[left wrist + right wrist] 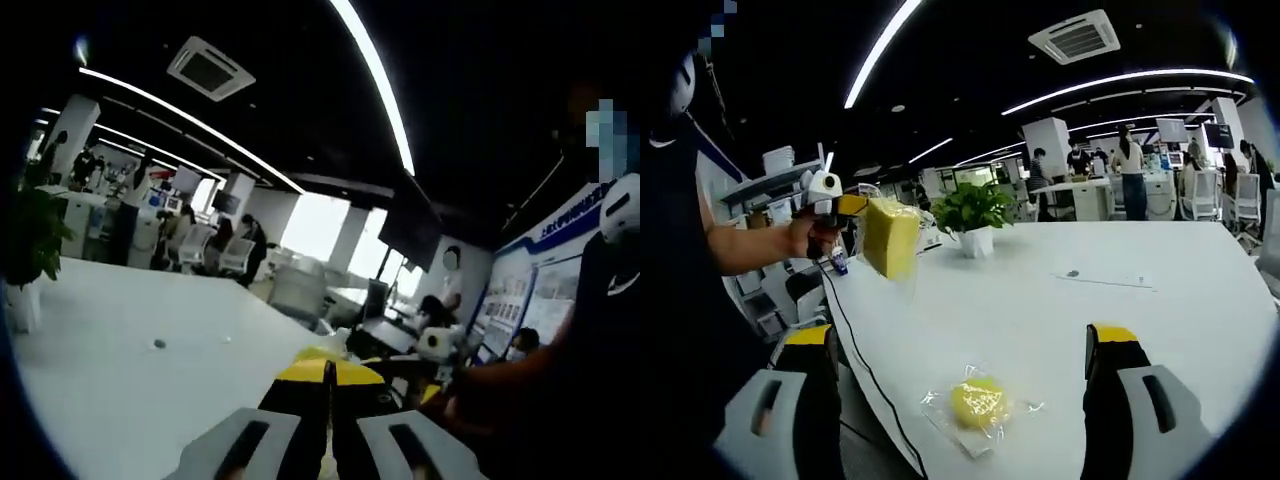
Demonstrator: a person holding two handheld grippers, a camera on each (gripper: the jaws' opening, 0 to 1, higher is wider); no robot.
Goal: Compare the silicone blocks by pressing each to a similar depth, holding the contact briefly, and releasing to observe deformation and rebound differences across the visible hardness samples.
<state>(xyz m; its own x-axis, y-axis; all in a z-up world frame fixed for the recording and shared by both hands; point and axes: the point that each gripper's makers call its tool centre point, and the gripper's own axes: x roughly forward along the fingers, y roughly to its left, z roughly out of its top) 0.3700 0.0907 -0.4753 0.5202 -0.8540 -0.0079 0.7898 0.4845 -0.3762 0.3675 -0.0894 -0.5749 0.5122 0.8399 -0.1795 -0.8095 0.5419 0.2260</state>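
Camera placement, both views
Left gripper view: low, beyond closed fingers, across white table [110, 370]. Right gripper view: above, between spread fingers, facing left gripper [855, 208]. Shared: table, office.

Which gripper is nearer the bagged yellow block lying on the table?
Right. The right gripper hovers open just over the bagged block; the left gripper is raised off to the side, clamping another yellow block.

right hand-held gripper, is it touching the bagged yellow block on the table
Apart. In the right gripper view the right hand-held gripper is open, and the bagged yellow block lies on the table between its jaws, touching neither.
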